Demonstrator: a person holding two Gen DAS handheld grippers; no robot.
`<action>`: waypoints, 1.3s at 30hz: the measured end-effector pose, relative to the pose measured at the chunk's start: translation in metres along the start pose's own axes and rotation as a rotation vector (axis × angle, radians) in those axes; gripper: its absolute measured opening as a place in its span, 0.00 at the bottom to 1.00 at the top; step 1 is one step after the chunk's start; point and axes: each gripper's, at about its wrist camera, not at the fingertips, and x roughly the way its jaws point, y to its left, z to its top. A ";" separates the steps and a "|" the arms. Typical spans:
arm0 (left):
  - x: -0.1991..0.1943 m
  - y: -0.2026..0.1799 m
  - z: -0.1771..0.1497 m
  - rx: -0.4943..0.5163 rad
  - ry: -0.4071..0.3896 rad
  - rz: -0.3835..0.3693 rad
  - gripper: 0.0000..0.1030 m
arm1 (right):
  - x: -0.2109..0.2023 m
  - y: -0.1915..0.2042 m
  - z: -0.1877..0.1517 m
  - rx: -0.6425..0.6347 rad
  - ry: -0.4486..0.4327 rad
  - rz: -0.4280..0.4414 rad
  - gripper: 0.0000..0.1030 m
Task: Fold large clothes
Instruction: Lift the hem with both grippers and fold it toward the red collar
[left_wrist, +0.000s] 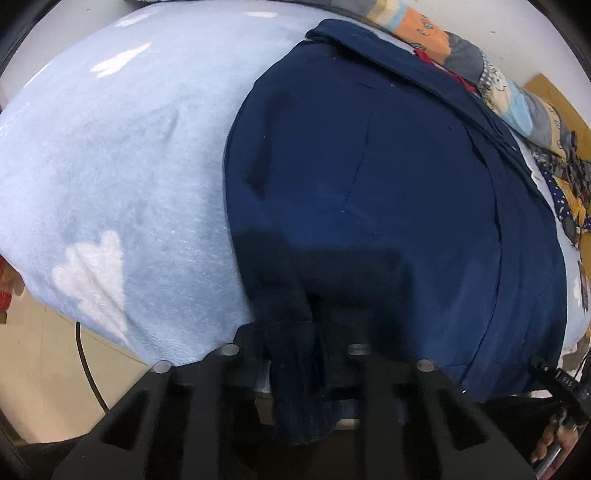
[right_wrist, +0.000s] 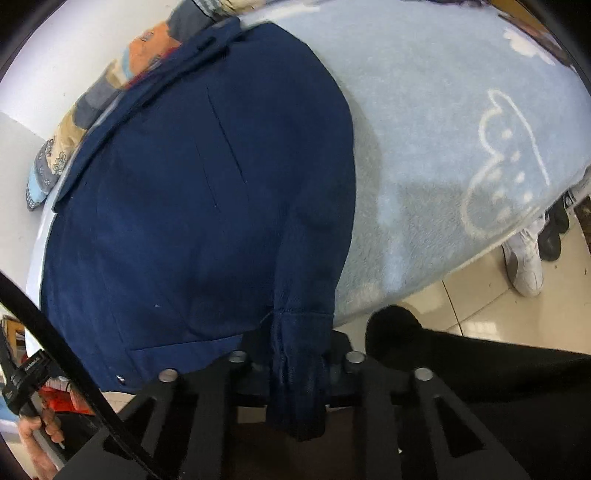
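At the near edge of the bed (left_wrist: 122, 177), the left tongs (left_wrist: 295, 365) are clamped on a bunched navy cuff (left_wrist: 295, 369), and the right tongs (right_wrist: 295, 365) are clamped on the other cuff (right_wrist: 301, 354). Both cuffs hang slightly off the edge, toward the person.

The coat (left_wrist: 369, 166) is a large navy garment lying spread on the pale blue blanket, each sleeve running down its own side to the tongs. Its long axis runs from the near edge toward the far edge, collar (left_wrist: 332, 35) pointing away, next to a patterned pillow (left_wrist: 517, 99) by the wall.

The cloth looks soft but fairly thick and weighty, likely to sag and drag on the fleecy blanket instead of sliding. The cuffs seem sound holds, since their doubled hems give the tongs something firm; thinner single layers would probably slip or pull unevenly when the sleeves are carried across the body.
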 end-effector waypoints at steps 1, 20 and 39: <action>-0.002 0.001 -0.001 -0.001 -0.009 -0.004 0.19 | -0.005 0.002 -0.002 -0.007 -0.016 0.023 0.14; -0.081 0.003 0.020 -0.021 -0.308 -0.225 0.17 | -0.086 0.028 0.023 -0.131 -0.324 0.519 0.13; -0.133 -0.014 0.141 -0.031 -0.457 -0.188 0.17 | -0.129 0.065 0.158 -0.179 -0.465 0.549 0.13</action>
